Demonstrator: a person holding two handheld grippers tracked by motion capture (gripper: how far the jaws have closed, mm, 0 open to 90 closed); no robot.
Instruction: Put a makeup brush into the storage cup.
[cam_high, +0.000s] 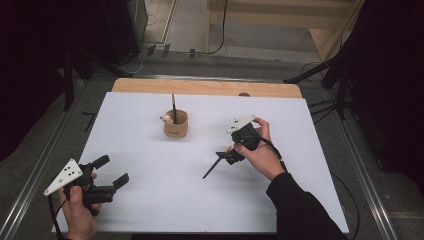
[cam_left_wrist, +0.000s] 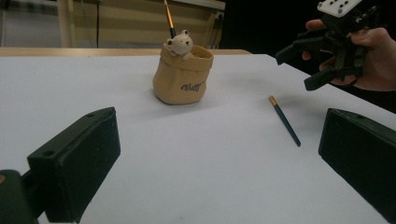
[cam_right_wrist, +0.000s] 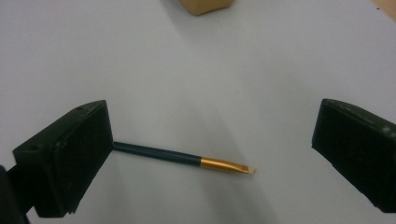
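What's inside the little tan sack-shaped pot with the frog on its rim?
The tan sack-shaped pot holds one upright paintbrush, its dark handle and gold ferrule rising behind the frog figure. The pot's wall hides the brush's lower end and anything else within.

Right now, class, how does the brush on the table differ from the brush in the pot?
The brush on the table lies flat on the white sheet, between the open jaws of the right gripper; the brush in the pot stands nearly upright inside the tan pot. The first shows its whole length, the second only its top. Both have dark handles with gold bands.
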